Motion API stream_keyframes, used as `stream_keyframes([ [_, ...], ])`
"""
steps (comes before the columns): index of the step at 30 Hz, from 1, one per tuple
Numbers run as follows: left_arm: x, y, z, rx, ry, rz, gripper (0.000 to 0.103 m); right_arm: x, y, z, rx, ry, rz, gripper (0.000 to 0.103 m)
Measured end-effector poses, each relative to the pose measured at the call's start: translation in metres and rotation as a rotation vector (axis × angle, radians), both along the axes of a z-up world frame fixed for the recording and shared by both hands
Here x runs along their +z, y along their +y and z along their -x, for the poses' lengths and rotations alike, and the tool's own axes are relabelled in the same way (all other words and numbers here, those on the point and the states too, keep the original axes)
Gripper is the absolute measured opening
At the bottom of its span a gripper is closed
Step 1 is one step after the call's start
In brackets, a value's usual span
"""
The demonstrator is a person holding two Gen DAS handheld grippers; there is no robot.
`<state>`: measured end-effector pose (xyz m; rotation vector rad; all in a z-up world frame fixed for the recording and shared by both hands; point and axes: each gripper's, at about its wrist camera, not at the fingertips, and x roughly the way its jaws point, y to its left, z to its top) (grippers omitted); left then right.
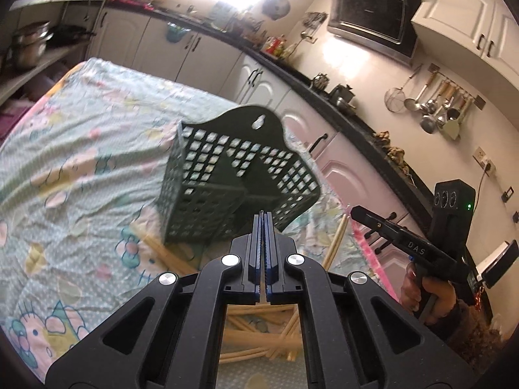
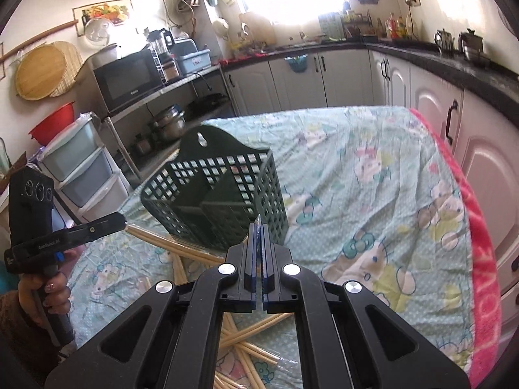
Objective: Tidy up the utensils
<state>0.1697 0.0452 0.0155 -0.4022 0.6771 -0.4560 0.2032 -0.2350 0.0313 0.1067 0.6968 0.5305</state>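
Observation:
A dark green slotted utensil basket stands upright and empty on the table, straight ahead of both grippers. Several wooden chopsticks lie scattered on the cloth in front of it, mostly beneath the grippers. My left gripper hovers above them with its blue pads pressed together and nothing visible between them. My right gripper is also shut, with no chopstick showing between its fingers. Each gripper appears in the other's view, the right gripper and the left gripper, raised above the table.
A pale green cartoon-print cloth covers the table, with a pink towel along its right edge. White cabinets under a dark counter run behind and to the right. A person's hand grips each handle.

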Motion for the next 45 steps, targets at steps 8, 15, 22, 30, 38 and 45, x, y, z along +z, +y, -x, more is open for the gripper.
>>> stream_keyframes([
  [8,0.028,-0.018,0.005,-0.049,-0.052,-0.013,0.000,0.032,0.006,0.016,0.036,-0.063,-0.005,0.002],
  [15,0.051,-0.025,0.012,-0.080,-0.097,-0.012,0.000,0.056,0.015,0.032,0.072,-0.116,-0.007,0.002],
  [22,0.075,-0.033,0.018,-0.108,-0.140,-0.014,0.000,0.079,0.020,0.044,0.096,-0.172,-0.019,0.002],
  [30,0.111,-0.025,0.023,-0.114,-0.201,0.023,0.000,0.112,0.017,0.049,0.092,-0.244,-0.039,0.002],
  [38,0.156,-0.019,0.027,-0.098,-0.301,0.042,0.000,0.151,0.015,0.048,0.082,-0.328,-0.091,0.002],
  [45,0.185,-0.014,0.020,-0.065,-0.363,0.057,0.000,0.177,0.017,0.036,0.064,-0.380,-0.113,0.002],
])
